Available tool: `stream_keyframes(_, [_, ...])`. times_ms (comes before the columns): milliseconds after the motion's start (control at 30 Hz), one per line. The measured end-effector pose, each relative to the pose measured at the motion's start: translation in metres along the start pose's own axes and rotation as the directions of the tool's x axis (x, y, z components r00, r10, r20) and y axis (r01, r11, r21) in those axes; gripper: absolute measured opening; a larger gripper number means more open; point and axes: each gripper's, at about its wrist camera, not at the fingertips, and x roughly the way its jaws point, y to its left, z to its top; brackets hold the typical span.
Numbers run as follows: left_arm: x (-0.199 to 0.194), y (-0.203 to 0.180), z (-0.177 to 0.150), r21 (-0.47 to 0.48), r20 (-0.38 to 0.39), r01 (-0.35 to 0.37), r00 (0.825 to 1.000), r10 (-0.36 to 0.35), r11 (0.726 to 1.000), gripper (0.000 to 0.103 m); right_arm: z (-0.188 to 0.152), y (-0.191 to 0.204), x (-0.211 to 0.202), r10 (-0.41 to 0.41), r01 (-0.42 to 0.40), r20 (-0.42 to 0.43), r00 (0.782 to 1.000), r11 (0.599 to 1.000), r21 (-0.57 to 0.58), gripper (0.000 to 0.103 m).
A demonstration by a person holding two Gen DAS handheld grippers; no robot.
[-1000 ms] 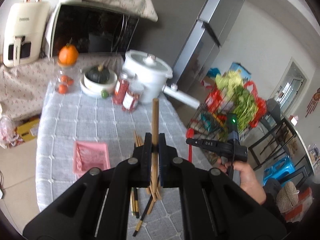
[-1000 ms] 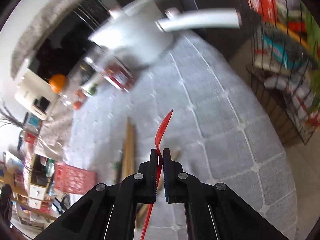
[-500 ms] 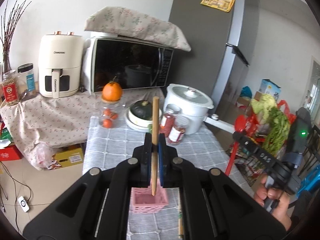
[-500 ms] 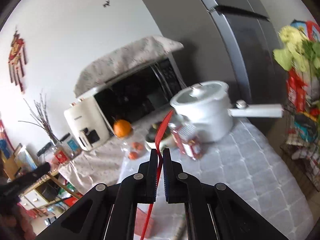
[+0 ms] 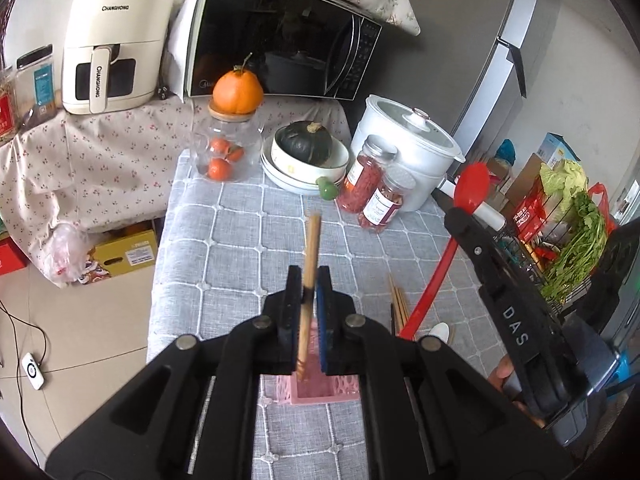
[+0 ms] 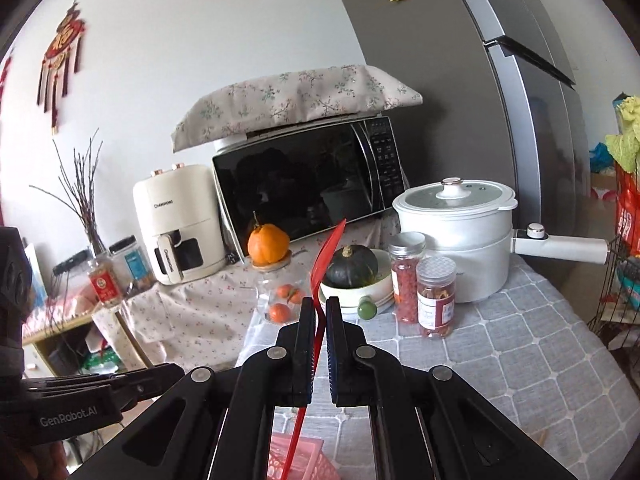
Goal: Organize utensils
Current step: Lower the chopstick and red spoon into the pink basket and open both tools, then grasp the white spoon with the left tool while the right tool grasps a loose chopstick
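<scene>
My left gripper (image 5: 308, 280) is shut on a wooden chopstick (image 5: 311, 240) held upright, its lower end over the pink basket (image 5: 320, 390) on the grey checked tablecloth. My right gripper (image 6: 319, 304) is shut on a red spoon (image 6: 326, 256), whose handle reaches down to the pink basket (image 6: 304, 460). In the left wrist view the right gripper (image 5: 460, 216) holds the red spoon (image 5: 472, 180) upright at the right. More chopsticks (image 5: 400, 304) lie on the cloth beside the basket.
A white pot (image 5: 412, 148), two red-filled jars (image 5: 376, 188), a bowl with a dark squash (image 5: 306, 146) and a glass jar with oranges (image 5: 226, 148) stand at the table's far end. Microwave (image 5: 280, 36) and air fryer (image 5: 116, 36) behind. A wire rack with vegetables (image 5: 568, 232) stands right.
Both grippers have swung from above the scattered chopsticks to over the pink basket, each keeping its utensil. The left wrist view tilted down again; the red spoon's handle now reaches the basket.
</scene>
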Motion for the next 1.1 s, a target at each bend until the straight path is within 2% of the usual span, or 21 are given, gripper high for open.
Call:
stream_keyframes(33, [-0.001,0.0,0.0,-0.005,0.002,-0.001,1.0,0.001,1.0,0.007,-0.001,0.001,0.002,-0.001,0.001,-0.003,1.0,1.0,-0.002,0.005])
stream_keyframes(100, [-0.002,0.0,0.002,-0.01,0.0,-0.002,1.0,0.002,1.0,0.014,-0.006,0.003,0.006,0.006,-0.006,-0.016,1.0,1.0,-0.007,0.006])
stream_keyframes(133, [-0.002,0.0,0.002,-0.011,0.002,-0.006,1.0,0.006,1.0,0.024,-0.007,0.003,0.007,0.015,-0.016,-0.026,1.0,1.0,-0.008,0.006])
stream_keyframes(200, [-0.005,0.001,0.002,-0.021,0.008,-0.017,1.0,0.017,1.0,0.036,-0.011,0.005,0.009,0.033,-0.033,-0.05,0.998,0.999,-0.007,0.01])
stream_keyframes(233, [-0.006,0.002,0.002,-0.029,0.008,-0.021,1.0,0.021,0.999,0.04,-0.011,0.004,0.007,0.04,-0.041,-0.056,0.998,0.999,-0.005,0.02])
stream_keyframes(267, [-0.006,0.004,0.002,-0.038,0.004,-0.022,1.0,0.022,0.999,0.044,-0.011,0.003,0.005,0.047,-0.047,-0.06,0.997,0.999,0.001,0.035])
stream_keyframes(333, [-0.009,0.007,0.003,-0.063,0.002,-0.022,1.0,0.022,0.998,0.052,-0.008,-0.002,-0.001,0.059,-0.058,-0.055,0.997,0.998,0.024,0.048])
stream_keyframes(433, [-0.011,0.01,0.002,-0.09,-0.001,-0.025,1.0,0.025,0.996,0.065,0.001,-0.011,-0.012,0.056,-0.054,-0.06,0.997,0.998,0.044,0.049])
stream_keyframes(567, [-0.016,0.004,-0.001,-0.082,-0.009,-0.045,0.999,0.044,0.996,0.079,0.017,-0.029,-0.026,0.036,-0.03,-0.09,0.995,0.997,0.066,0.066])
stream_keyframes(700, [-0.025,-0.008,-0.004,-0.05,-0.011,-0.065,0.998,0.064,0.997,0.085,0.027,-0.053,-0.034,0.0,0.016,-0.163,0.987,0.995,0.096,0.073])
stream_keyframes(833, [-0.031,-0.029,-0.006,0.015,-0.011,-0.072,0.997,0.072,0.997,0.091,0.029,-0.083,-0.042,-0.078,0.105,-0.24,0.968,0.99,0.099,0.08])
stream_keyframes(1000, [-0.026,-0.061,-0.013,0.107,-0.033,-0.067,0.997,0.071,0.992,0.096,0.025,-0.119,-0.046,-0.15,0.196,-0.377,0.914,0.977,0.085,0.083])
stream_keyframes(1100, [-0.014,-0.085,-0.02,0.162,-0.078,-0.045,0.995,0.058,0.986,0.096,0.024,-0.139,-0.05,-0.17,0.221,-0.425,0.889,0.972,0.073,0.085])
